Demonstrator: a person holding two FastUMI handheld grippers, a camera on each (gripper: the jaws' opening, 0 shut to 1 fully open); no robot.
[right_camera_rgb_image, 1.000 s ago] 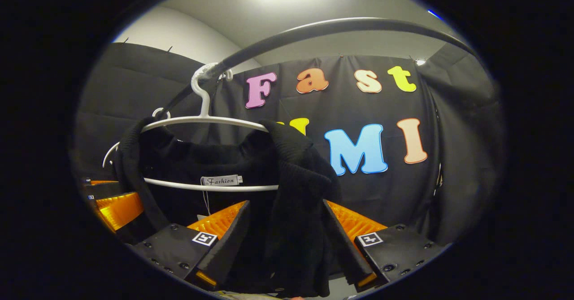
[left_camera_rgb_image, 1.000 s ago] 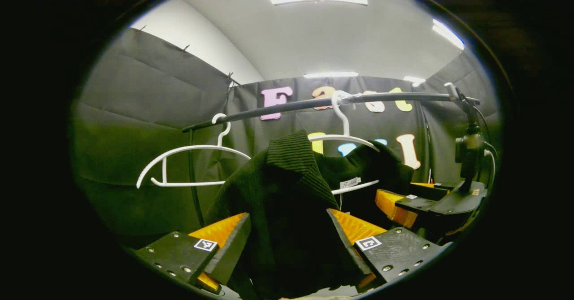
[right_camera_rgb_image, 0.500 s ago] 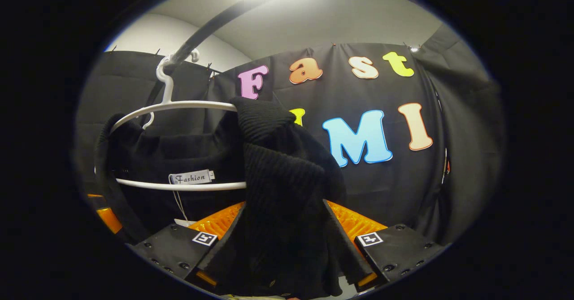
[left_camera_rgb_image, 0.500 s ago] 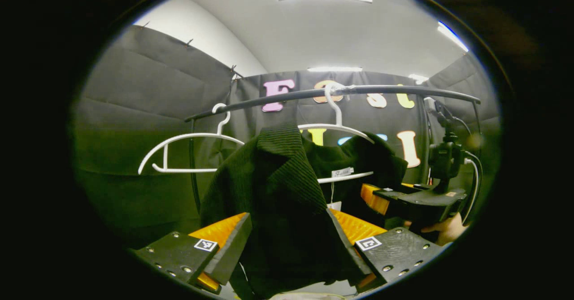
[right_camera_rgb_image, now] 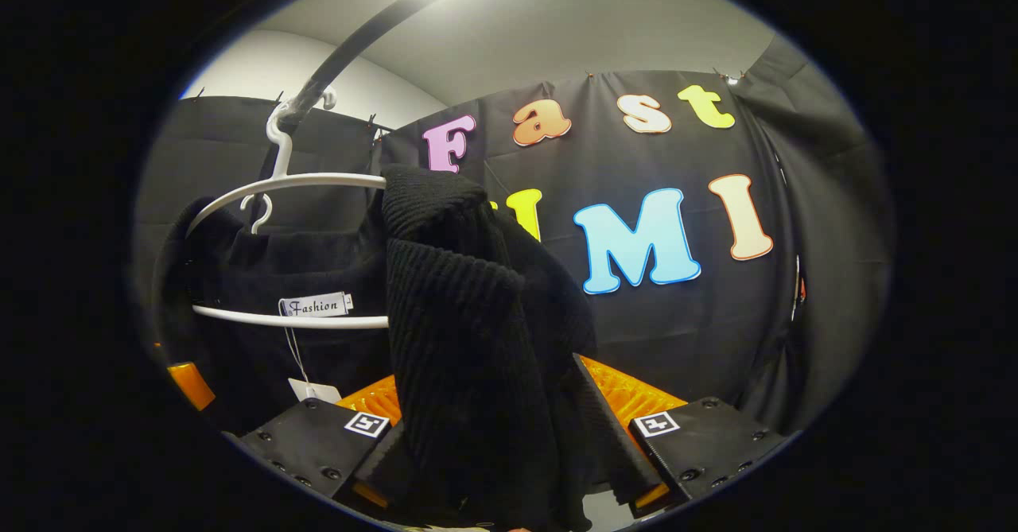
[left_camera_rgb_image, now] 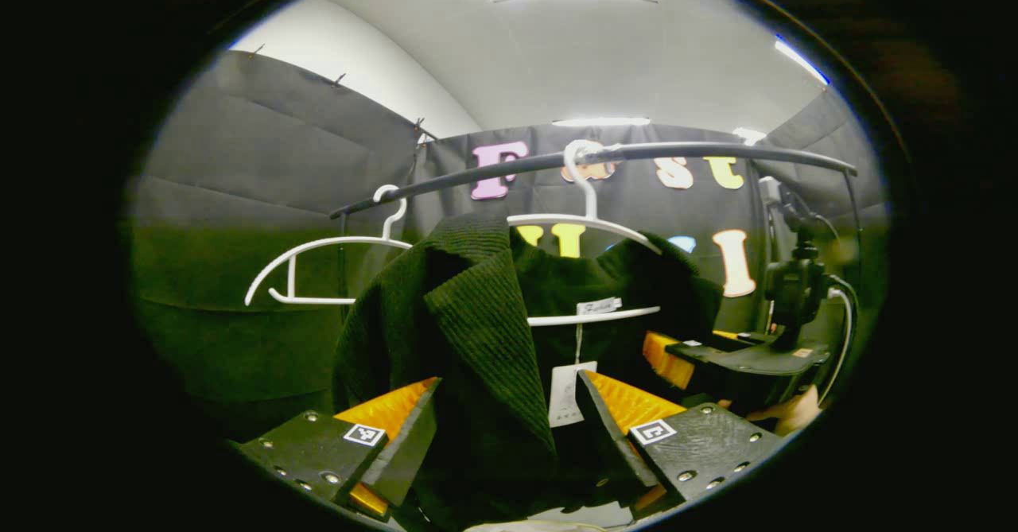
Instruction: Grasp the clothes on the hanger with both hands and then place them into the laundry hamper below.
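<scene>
A black ribbed knit garment [left_camera_rgb_image: 485, 333] hangs on a white hanger [left_camera_rgb_image: 584, 218] from a dark rail [left_camera_rgb_image: 636, 153]. In the left gripper view my left gripper [left_camera_rgb_image: 507, 429] is shut on the garment's left shoulder and collar, which bunch between its fingers. The right gripper [left_camera_rgb_image: 716, 357] appears farther off at the right, held by a hand [left_camera_rgb_image: 783, 411]. In the right gripper view my right gripper [right_camera_rgb_image: 487, 436] is shut on the garment's [right_camera_rgb_image: 469, 341] other shoulder, pulled off the end of the hanger [right_camera_rgb_image: 278, 186]. A white label and a paper tag [left_camera_rgb_image: 563, 393] hang inside the neck.
A second white hanger [left_camera_rgb_image: 318, 266], bare, hangs on the rail to the left in the left gripper view. The booth's black cloth wall [right_camera_rgb_image: 700, 325] stands close behind. The rail's upright post [left_camera_rgb_image: 342, 277] is at the left end.
Both grippers have drawn the garment's shoulders down and toward me, off the hanger's ends. The collar folds over more, and the paper tag now shows in the left gripper view.
</scene>
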